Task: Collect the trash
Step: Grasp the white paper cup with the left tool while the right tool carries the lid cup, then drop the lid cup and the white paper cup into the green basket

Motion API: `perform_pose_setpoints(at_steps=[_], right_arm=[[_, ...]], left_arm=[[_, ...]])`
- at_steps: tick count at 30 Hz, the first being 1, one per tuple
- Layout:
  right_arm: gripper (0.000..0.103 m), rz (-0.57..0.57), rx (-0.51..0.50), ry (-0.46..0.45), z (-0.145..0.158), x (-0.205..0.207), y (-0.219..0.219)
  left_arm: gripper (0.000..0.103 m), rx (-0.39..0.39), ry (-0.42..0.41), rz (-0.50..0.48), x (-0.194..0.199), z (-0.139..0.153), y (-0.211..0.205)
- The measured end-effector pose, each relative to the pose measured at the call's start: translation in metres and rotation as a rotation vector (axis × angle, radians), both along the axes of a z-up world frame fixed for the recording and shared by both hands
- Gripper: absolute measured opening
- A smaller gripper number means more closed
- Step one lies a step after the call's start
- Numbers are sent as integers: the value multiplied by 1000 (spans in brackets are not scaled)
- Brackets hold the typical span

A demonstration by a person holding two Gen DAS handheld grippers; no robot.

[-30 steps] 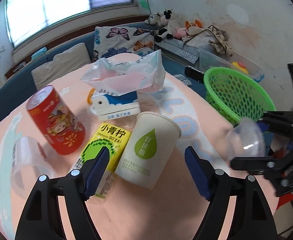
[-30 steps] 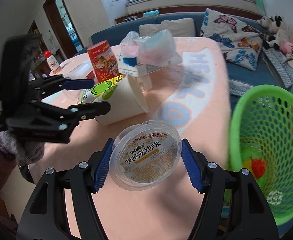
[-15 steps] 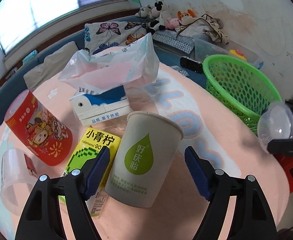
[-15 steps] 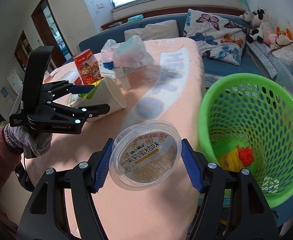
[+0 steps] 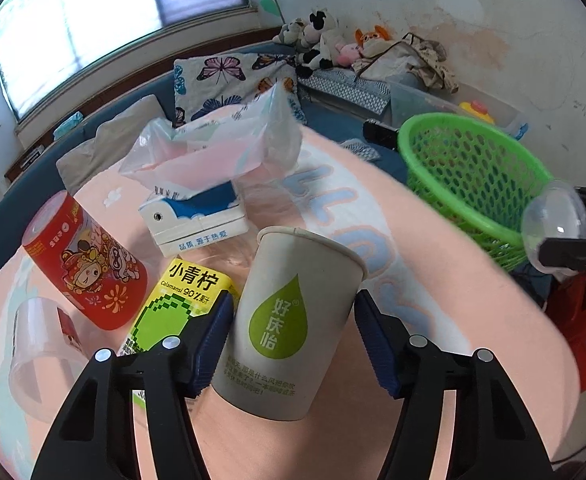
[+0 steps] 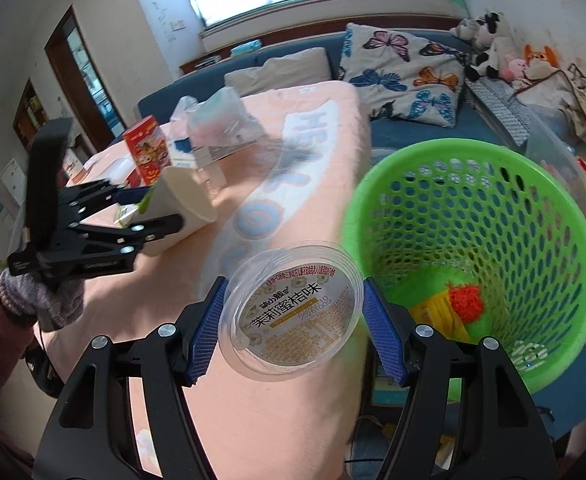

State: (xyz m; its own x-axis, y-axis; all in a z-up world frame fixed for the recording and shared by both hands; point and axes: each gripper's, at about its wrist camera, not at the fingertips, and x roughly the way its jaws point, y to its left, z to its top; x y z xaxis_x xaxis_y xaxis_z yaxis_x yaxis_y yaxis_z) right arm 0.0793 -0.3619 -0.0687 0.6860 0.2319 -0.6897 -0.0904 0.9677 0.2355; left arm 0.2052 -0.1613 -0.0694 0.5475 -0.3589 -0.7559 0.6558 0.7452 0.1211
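The left gripper is at the near edge of the peach-pink cloth-covered table, and its blue-padded jaws are closing around a white paper cup with a green drop logo. The cup stands upright between the pads. The left pad looks to be against its side, while a sliver of gap shows at the right pad, so it is not yet squeezed.

Just left of the cup lies a yellow and green juice carton. Further left is a red can with cartoon figures, tilted, and at the near left a clear plastic cup lies on its side. Behind the cup sits a white and blue tissue box with a crumpled clear plastic bag on top.

The right gripper is clamped on a clear round plastic tub with a printed label, held by its rim at both sides. It hangs above the table's right edge, just beside a green perforated plastic basket. Inside the basket lie a yellow wrapper and a red fuzzy scrap.

From the right-hand view, a knitted grey glove and maroon sleeve carry the left gripper. A blue sofa with a butterfly-print cushion runs along the far side.
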Motion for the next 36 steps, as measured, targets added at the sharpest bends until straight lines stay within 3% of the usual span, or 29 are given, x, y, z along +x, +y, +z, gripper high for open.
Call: perform_pose_setpoints(at_steps=[16, 25, 27, 36], right_arm=[[67, -232, -48, 8, -9, -2, -77], [70, -278, -8, 48, -30, 5, -103], [75, -285, -9, 44, -30, 4, -106], [75, -288, 3, 25, -25, -11, -108]], left_arm=[[60, -172, 39, -62, -29, 51, -36], [60, -201, 50, -93, -36, 60, -74], [60, -209, 60, -95, -34, 61, -82], [60, -217, 90, -122, -30, 57, -123]])
